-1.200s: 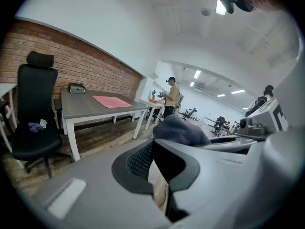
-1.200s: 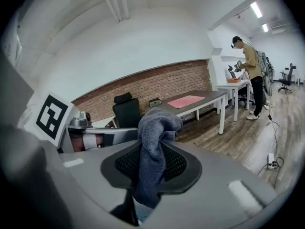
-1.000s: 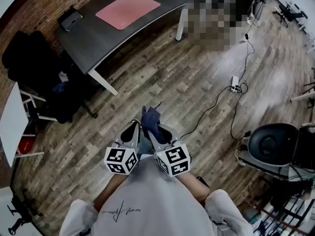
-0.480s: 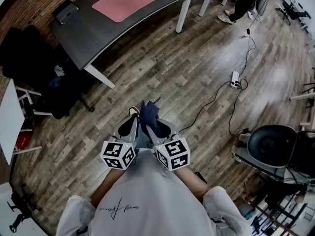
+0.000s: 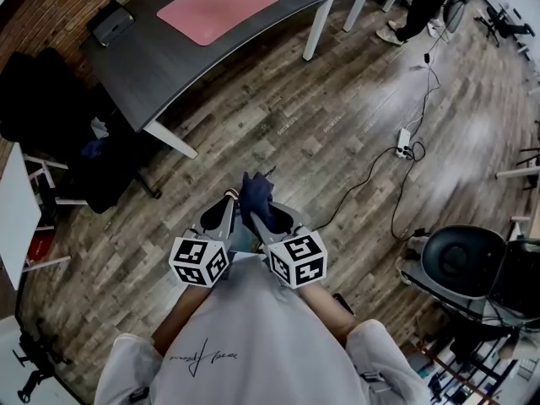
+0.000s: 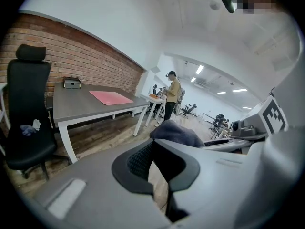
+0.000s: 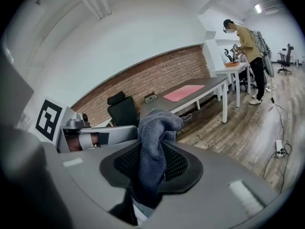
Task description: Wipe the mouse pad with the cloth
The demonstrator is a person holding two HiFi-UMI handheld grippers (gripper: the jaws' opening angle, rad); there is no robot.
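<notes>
The pink mouse pad (image 5: 218,7) lies on a dark grey desk (image 5: 169,66) far ahead, well apart from both grippers; it also shows as the mouse pad (image 6: 110,97) and the mouse pad (image 7: 183,93). My right gripper (image 5: 263,218) is shut on a dark blue-grey cloth (image 5: 255,194) held above the wooden floor. In the right gripper view the cloth (image 7: 157,128) hangs bunched between the pads of the right gripper (image 7: 152,149). My left gripper (image 5: 221,216) sits beside it, jaws slightly apart and empty. From the left gripper (image 6: 155,144) the cloth (image 6: 176,132) shows just to the right.
A black office chair (image 5: 42,91) stands left of the desk, and a small black device (image 5: 111,24) sits on it. A person (image 5: 418,2) stands at a far table. A power strip with cables (image 5: 403,142) lies on the floor; a round black chair (image 5: 464,256) is at right.
Both grippers keep the same pose with the cloth. The view has shifted a little over the floor, and the standing person now shows farther right at the top.
</notes>
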